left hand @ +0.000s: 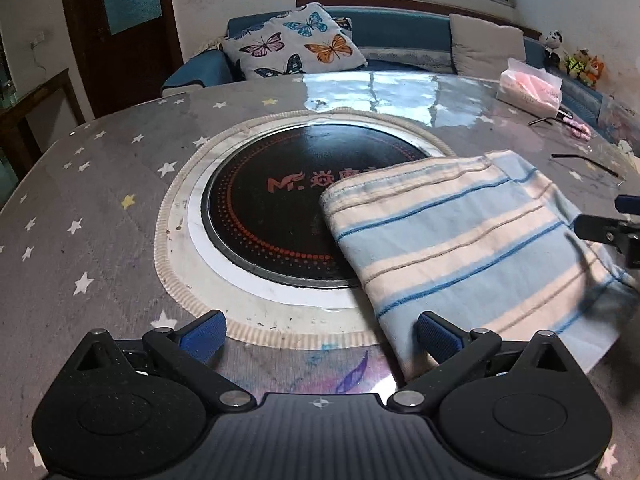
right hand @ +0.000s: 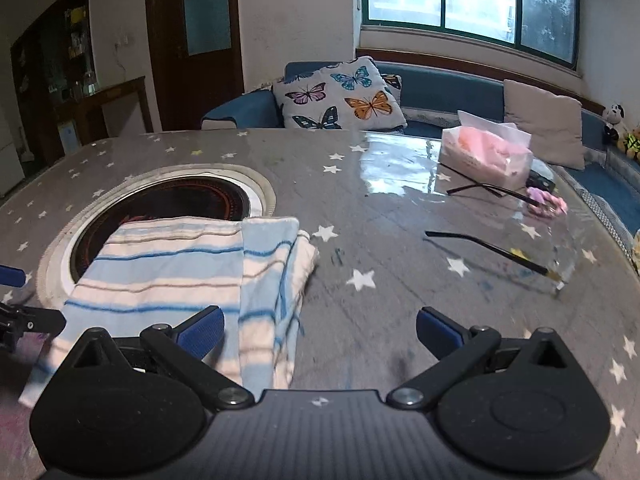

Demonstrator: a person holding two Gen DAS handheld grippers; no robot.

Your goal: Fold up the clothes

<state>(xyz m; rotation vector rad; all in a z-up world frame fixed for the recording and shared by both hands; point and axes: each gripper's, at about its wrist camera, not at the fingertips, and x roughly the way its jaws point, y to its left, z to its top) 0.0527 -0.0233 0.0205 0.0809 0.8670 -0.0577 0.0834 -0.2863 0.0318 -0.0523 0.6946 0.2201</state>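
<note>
Both claws, left [left hand: 320, 334] and right [right hand: 320, 330], gape wide, holding nothing. The folded cloth [left hand: 472, 248] overlaps the burner's [left hand: 272, 200] right rim. Bare bench [right hand: 380, 208] lies right of the cloth.

Open table on my left, clutter far right.

I see bare grey star-print tablecloth [left hand: 80, 208] left of the round black hob plate [left hand: 272, 216]; the folded blue-and-cream striped cloth [right hand: 180, 272] covers the middle, and a pink tissue pack [right hand: 486, 156] and black bent sticks [right hand: 486, 250] block the far right.

A home living room: a blue upholstered sofa [right hand: 440, 88] carries a white butterfly-print cushion [right hand: 340, 94] and small plush toys [left hand: 576, 58], facing a round table under grey star-patterned cloth [right hand: 360, 184], beside a dark wooden door [right hand: 196, 40].
</note>
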